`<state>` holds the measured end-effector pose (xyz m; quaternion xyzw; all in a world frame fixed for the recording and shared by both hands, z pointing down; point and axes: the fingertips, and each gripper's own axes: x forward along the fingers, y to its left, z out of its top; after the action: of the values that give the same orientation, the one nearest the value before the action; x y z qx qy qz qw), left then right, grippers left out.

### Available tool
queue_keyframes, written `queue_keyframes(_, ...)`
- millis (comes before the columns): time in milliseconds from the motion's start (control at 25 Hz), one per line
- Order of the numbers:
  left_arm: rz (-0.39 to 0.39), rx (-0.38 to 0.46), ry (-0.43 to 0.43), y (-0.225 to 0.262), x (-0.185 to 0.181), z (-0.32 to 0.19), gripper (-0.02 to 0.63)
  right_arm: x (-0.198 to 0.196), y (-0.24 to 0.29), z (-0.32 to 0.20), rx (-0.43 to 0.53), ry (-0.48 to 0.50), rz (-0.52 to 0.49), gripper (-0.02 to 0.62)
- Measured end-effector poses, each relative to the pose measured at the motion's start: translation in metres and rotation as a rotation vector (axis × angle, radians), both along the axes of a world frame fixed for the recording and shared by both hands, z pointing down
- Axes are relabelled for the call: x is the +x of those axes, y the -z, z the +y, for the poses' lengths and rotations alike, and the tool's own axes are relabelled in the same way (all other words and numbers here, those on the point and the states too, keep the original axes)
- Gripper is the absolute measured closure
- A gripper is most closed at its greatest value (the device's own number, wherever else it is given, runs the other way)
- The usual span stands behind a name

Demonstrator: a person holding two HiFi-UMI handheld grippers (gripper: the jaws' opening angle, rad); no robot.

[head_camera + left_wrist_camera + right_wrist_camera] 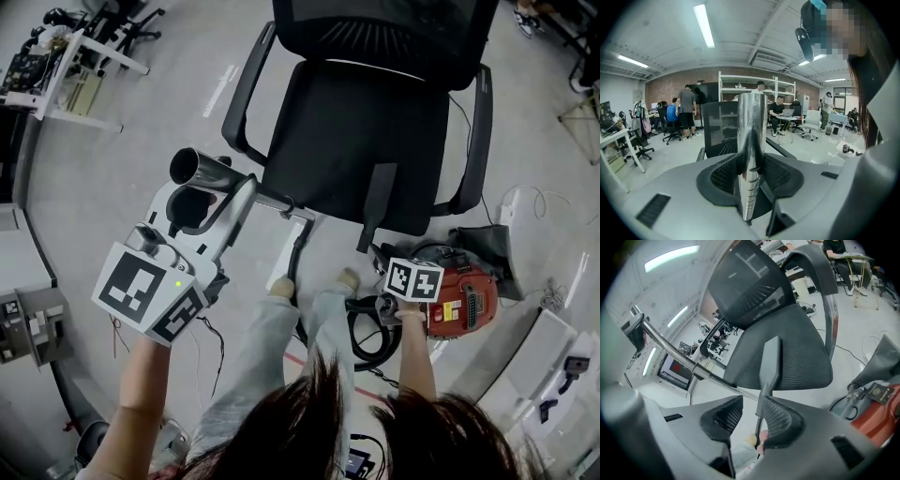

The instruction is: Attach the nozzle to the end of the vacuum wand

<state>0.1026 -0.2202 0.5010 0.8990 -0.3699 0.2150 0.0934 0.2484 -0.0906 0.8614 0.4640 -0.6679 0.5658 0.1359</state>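
Nozzle (375, 202) lies on the seat of the black chair (328, 122), and its thin end pokes out past the front edge. I think it lies there so the right tongs (747, 416) can pick it up easily. The jaws of these tongs stand apart with the thin end in the gap. It is very close to one pad, but nothing squeezes it.

The left tongs (751, 168) are clamped tight on the vacuum wand (751, 136). They hold it up with its open end pointing away, so I think it is ready for the nozzle to slide on. The two parts are well apart.

The wand is a round, hollow, shiny metal tube. The nozzle looks like dark hard plastic, flat and wide at the far end. The pads on the tongs are black and bumpy. The seat is soft net. A red vacuum cleaner (464, 300) sits on the floor by the right hand.
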Motion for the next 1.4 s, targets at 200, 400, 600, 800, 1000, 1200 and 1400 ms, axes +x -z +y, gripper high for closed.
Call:
queue_keyframes(200, 0.002, -0.009, -0.006, -0.001, -0.002, -0.004, 0.453, -0.002, -0.011, -0.010, -0.034, -0.001, -0.028, 0.456)
queue_keyframes(400, 0.002, -0.018, -0.018, -0.001, -0.006, -0.006, 0.453, -0.008, -0.022, -0.018, -0.070, 0.009, -0.050, 0.440)
queue_keyframes(600, 0.008, -0.025, -0.019, -0.002, -0.011, -0.008, 0.453, -0.013, -0.038, -0.021, -0.114, 0.028, -0.040, 0.424)
queue_keyframes(800, 0.014, -0.031, -0.018, -0.002, -0.016, -0.011, 0.453, -0.013, -0.056, -0.024, -0.168, 0.000, -0.064, 0.417)
queue_keyframes(1000, 0.022, -0.029, -0.008, -0.002, -0.024, -0.013, 0.453, -0.016, -0.070, -0.026, -0.199, -0.006, -0.078, 0.411)
queue_keyframes(1200, 0.028, -0.032, -0.004, -0.002, -0.025, -0.014, 0.453, -0.020, -0.083, -0.027, -0.231, 0.010, -0.077, 0.403)
queue_keyframes(1400, 0.063, -0.027, -0.010, 0.001, -0.022, -0.016, 0.453, -0.026, -0.093, -0.030, -0.257, 0.018, -0.075, 0.403)
